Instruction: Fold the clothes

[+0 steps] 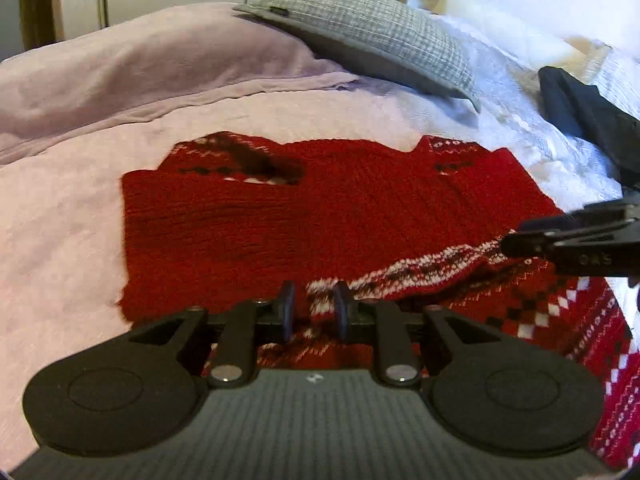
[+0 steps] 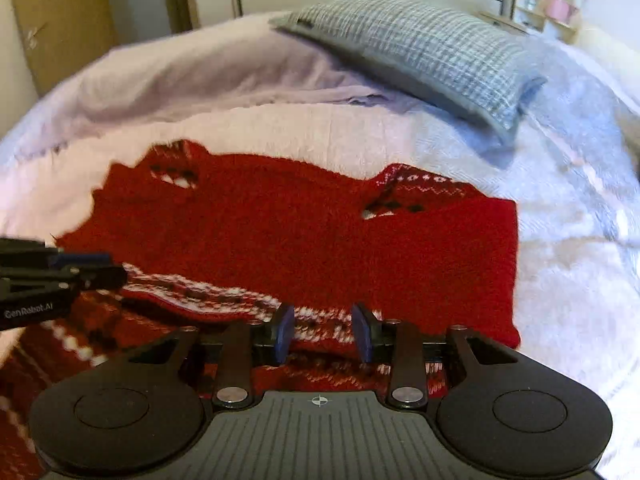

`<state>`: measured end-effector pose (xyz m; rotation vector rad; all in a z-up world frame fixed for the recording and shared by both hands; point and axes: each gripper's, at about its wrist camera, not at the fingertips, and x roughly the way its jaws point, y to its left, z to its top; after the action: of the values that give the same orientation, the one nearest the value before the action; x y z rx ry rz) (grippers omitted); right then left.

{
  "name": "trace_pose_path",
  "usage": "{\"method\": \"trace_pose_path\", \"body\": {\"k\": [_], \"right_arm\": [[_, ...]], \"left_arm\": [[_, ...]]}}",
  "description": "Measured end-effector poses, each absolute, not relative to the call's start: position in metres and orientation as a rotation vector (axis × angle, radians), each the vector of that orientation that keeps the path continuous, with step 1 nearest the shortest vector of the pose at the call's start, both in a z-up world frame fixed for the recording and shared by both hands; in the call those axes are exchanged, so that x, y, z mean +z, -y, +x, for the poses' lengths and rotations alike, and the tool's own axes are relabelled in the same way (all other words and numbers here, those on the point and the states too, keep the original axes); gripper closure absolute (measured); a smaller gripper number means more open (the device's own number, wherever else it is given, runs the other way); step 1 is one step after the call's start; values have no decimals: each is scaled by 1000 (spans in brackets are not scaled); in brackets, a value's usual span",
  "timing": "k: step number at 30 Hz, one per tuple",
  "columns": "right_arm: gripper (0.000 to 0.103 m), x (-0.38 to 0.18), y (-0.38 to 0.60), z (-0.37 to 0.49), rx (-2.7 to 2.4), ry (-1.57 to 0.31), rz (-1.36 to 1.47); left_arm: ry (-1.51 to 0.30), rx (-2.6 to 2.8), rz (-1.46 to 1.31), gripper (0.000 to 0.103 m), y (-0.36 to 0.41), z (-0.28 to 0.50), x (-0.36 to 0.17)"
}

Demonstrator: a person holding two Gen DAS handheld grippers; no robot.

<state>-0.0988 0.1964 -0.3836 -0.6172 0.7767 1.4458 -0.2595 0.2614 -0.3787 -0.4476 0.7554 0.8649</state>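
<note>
We have a red knitted sweater (image 1: 320, 204) lying spread on the bed (image 1: 72, 208), its plain red back uppermost, with the patterned white-and-black hem band (image 2: 200, 292) turned up toward the middle. A grey checked pillow (image 1: 372, 36) sits well behind it, clear of the work.

Our left gripper (image 1: 314, 312) hangs over the near hem, jaws a small way apart with the patterned edge between them; whether the pads actually pinch the knit we cannot tell. Our right gripper (image 2: 324, 332) sits over the same band further along, jaws standing wider apart, with knit showing in the gap and nothing gripped.

We judge this sweater to be soft, thick and moderately heavy for a garment. It will drape and sag between two holds, not keep a line, and the loose knit will stretch if we pull on one spot. It should grip well on the bedcover, so dragging will bunch it; lifting is kinder. The best holds look to be on the firmer patterned band, one near each side edge, taking both layers where it is doubled.
</note>
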Motion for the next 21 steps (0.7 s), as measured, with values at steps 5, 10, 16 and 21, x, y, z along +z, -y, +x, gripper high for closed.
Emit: {"method": "trace_pose_path", "body": {"k": [5,10,16,21], "right_arm": [[67,-383,-166,-102,1286,-902,-690],[67,-378,-108,-123,1188,-1030,-733],[67,-386,-56,-141,1039,-1234,-859],[67,-355,-42,-141,1045,-1265,-836]], "left_arm": [[-816,871,-491,86,-240,-281,-362],[-910,804,-583,85,-204,-309,-362],[-1131,755,-667,84,-148,-337,-365],[-1139,775,-751,84,-131,-356,-332]]}}
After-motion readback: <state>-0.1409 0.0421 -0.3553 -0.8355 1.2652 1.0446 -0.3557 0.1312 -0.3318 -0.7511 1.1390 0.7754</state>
